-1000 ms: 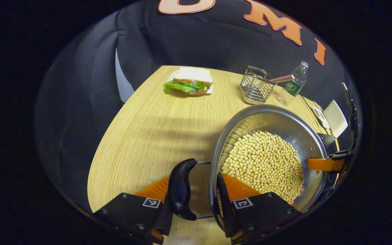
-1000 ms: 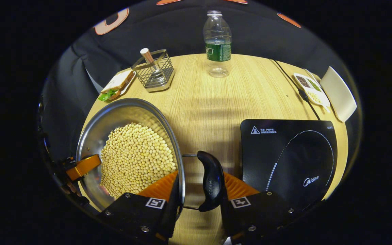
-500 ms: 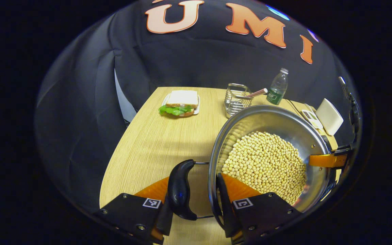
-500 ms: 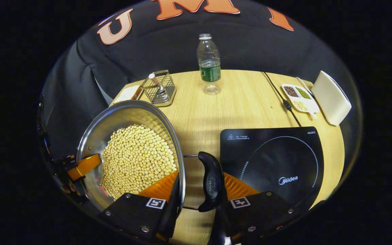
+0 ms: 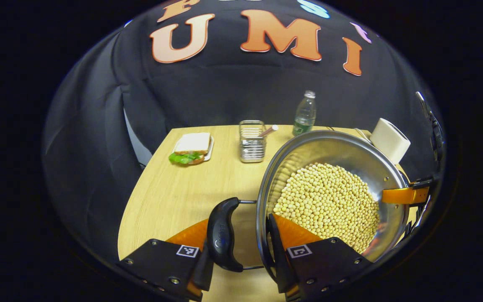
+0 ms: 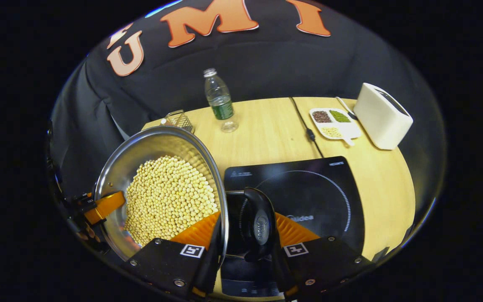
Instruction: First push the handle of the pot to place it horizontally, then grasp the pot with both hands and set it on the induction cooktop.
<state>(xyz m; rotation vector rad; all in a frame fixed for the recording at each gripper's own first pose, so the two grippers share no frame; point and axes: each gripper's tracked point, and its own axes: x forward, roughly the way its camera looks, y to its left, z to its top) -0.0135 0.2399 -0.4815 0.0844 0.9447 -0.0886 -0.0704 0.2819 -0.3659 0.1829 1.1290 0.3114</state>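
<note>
A steel pot (image 5: 329, 147) full of soybeans (image 5: 325, 201) hangs above the wooden table (image 5: 183, 197), held by both side handles. My left gripper (image 5: 241, 247) is shut across the pot's black left handle (image 5: 221, 235) and rim. My right gripper (image 6: 243, 247) is shut the same way on the pot's right handle (image 6: 260, 226). In the right gripper view the pot (image 6: 149, 144) sits left of that handle, which hangs over the left part of the black induction cooktop (image 6: 317, 193). Each view shows the other gripper's finger at the pot's far rim (image 5: 405, 195) (image 6: 104, 205).
A sandwich (image 5: 191, 147) on a small plate, a wire basket (image 5: 252, 142) and a water bottle (image 6: 220, 100) stand toward the back of the table. A white box-shaped appliance (image 6: 382, 115), a divided dish (image 6: 333, 123) and a power cable (image 6: 306, 130) lie behind the cooktop.
Both grippers have lifted the pot and carried it to the right. The cooktop has slid from beside the right handle to beneath it, and the table things look farther off.
</note>
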